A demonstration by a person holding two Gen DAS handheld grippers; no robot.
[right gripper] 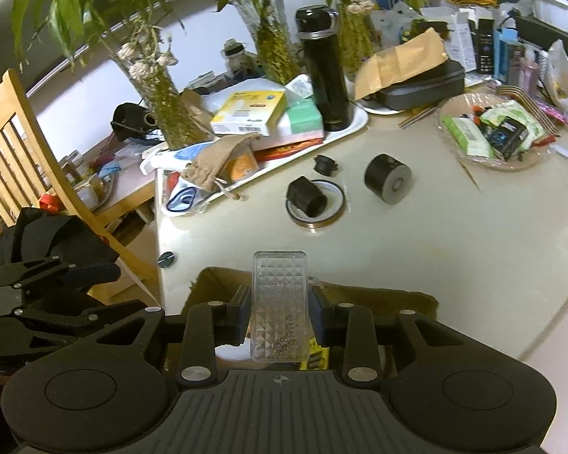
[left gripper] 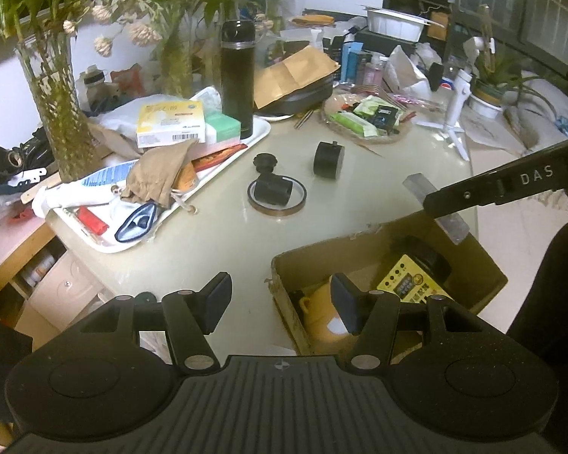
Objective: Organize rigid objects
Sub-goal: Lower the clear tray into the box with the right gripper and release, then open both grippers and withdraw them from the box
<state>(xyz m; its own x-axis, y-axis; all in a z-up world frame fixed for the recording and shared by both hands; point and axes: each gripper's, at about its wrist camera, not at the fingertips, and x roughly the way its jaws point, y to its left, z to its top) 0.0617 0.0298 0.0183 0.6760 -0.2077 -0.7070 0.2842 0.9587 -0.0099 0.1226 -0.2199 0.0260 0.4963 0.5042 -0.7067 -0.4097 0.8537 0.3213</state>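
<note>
- While the right gripper (right gripper: 280, 312) holds the clear plastic case (right gripper: 279, 304) by its long edges above the cardboard box (left gripper: 363, 246), the case's smooth, faceted walls could slide between the fingers (right gripper: 240, 316); it is clamped only partway along its length, so a tilt would probably lever it out.
- If let go from this height, the case would likely land on the yellow-labelled jar (left gripper: 412, 283) or the yellow container (left gripper: 322, 317) already in the box, and could bounce over the low cardboard wall onto the bench (left gripper: 359, 196).
- The left gripper (left gripper: 282, 302) hangs just at the near-left corner of the box with its fingers (left gripper: 217, 302) half spread and nothing between them; one finger sits over the box mouth, so the descending case or the right gripper could knock against it.
- Still out on the bench, well apart from the box, lie the black cylinder on the tape ring (left gripper: 276, 198), the small black cap (left gripper: 265, 160) and the black roller (left gripper: 329, 159); a careless reach for them might send the roller rolling toward the wicker basket (left gripper: 363, 134) or the white tray (left gripper: 246, 143).
- The box stands near the bench edge, so a push on its wall may shift it off.
</note>
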